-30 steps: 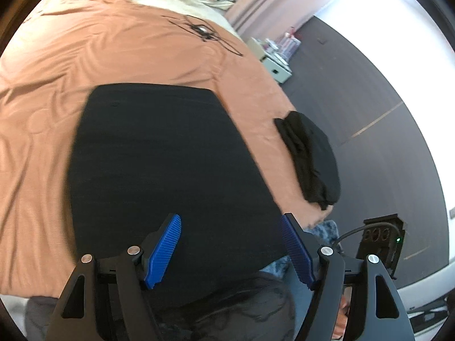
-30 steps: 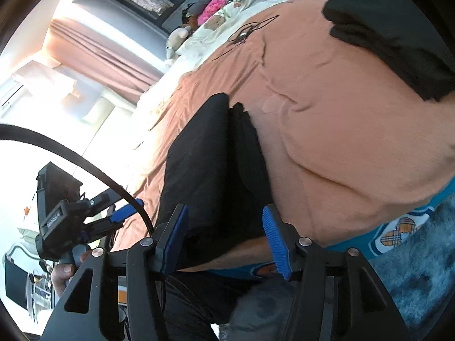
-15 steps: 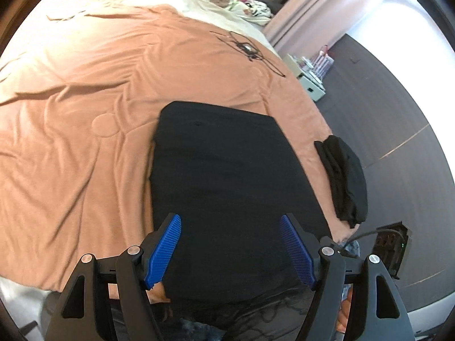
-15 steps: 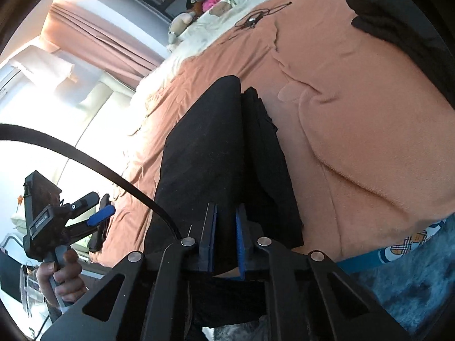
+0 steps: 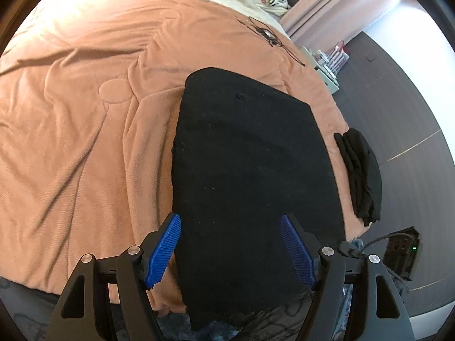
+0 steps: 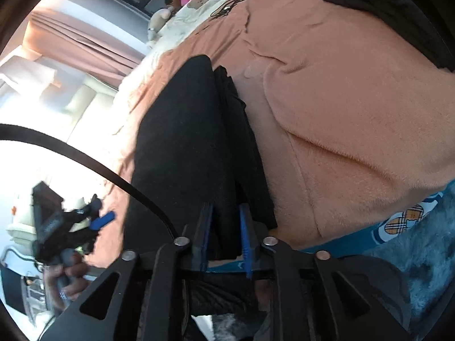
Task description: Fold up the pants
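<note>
Left wrist view: the pants (image 5: 250,170) are lying flat on the orange blanket (image 5: 85,130) of the bed, their near end hanging over the bed's edge, while the left tongs (image 5: 230,244) are hovering over that end with jaws standing wide and nothing between them. The cloth looks soft, limp and light, so it is likely best taken at an edge or corner, through all layers. A second dark folded garment (image 5: 359,173) is lying near the bed's right edge, a black cable (image 5: 267,35) farther up; neither is in the way. Right wrist view: the right tongs (image 6: 224,236), jaws narrow and having just been opening, are bracketing the thick near edge of the pants (image 6: 182,142); whether the pads are still pressing is unclear.
</note>
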